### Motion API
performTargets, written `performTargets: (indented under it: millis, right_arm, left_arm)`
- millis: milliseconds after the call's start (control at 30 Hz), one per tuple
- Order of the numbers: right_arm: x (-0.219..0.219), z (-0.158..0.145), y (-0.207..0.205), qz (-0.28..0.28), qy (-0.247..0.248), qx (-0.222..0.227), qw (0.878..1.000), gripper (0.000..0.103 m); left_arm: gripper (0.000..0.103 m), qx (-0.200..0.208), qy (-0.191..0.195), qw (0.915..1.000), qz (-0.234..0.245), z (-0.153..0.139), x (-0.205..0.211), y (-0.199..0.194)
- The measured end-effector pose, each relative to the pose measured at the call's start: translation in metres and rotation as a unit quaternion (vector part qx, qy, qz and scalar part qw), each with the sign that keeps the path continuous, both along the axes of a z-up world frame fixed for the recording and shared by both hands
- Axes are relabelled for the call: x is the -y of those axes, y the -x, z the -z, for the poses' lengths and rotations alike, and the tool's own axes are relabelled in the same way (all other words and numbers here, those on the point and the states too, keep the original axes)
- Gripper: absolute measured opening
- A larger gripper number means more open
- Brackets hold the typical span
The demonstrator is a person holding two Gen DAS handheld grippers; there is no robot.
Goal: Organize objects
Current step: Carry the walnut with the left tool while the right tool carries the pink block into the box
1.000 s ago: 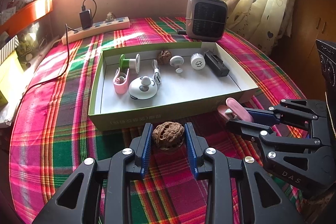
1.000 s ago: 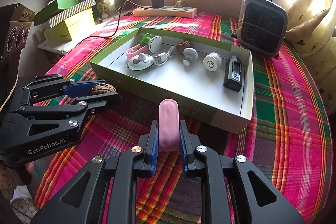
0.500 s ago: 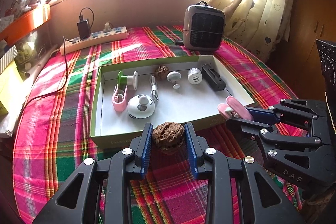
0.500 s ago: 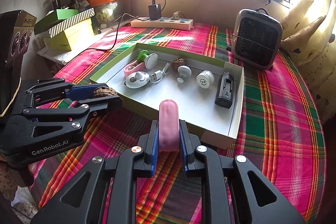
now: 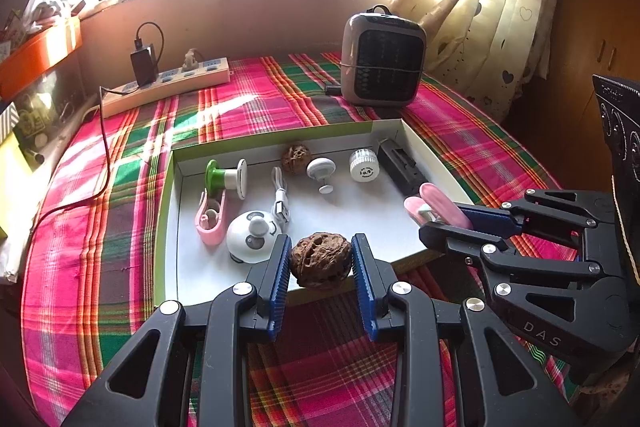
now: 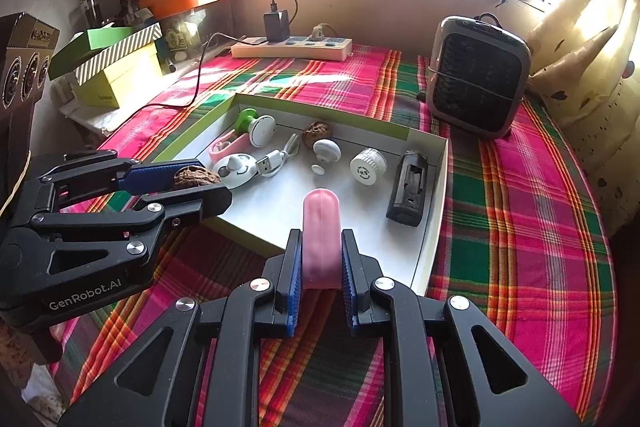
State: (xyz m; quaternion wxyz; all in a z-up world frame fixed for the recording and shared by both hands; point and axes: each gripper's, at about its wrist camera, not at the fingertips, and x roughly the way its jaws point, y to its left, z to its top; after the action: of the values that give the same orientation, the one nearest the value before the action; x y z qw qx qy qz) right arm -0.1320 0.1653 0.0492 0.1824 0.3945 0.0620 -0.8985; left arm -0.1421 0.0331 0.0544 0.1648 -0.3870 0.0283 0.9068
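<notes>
1. Two black hand-held grippers with blue ribbed pads hang over the near edge of the shallow white cardboard tray with green outer walls (image 5: 432, 151); the hands holding them are out of frame.
2. Left gripper (image 5: 321, 259) is partly closed, clamped on a brown wrinkled walnut (image 5: 320, 260), above the tray's near wall.
3. Right gripper (image 6: 320, 263) is pinched tight on a pink rounded plastic clip (image 6: 321, 227) (its lower end hidden between the pads), over the tray's near right part.
4. Inside the tray, a second walnut (image 5: 296, 158) sits by the far wall; the black rectangular block (image 6: 409, 187) lies at the right wall, its make unreadable.
</notes>
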Motion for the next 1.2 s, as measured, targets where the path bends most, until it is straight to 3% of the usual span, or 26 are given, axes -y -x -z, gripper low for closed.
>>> performTargets:
  millis: [700,1200]
  right_arm:
    - [-0.007,0.018,0.053,-0.005,-0.011,0.053,0.999,0.019]
    - [-0.008,0.029,0.065,0.000,-0.022,0.064,0.998,0.019]
  left_arm:
    - [0.029,0.033,0.006,0.9994,0.000,0.024,-0.013,0.043]
    - [0.029,0.054,0.006,0.9985,0.004,0.038,-0.019,0.054]
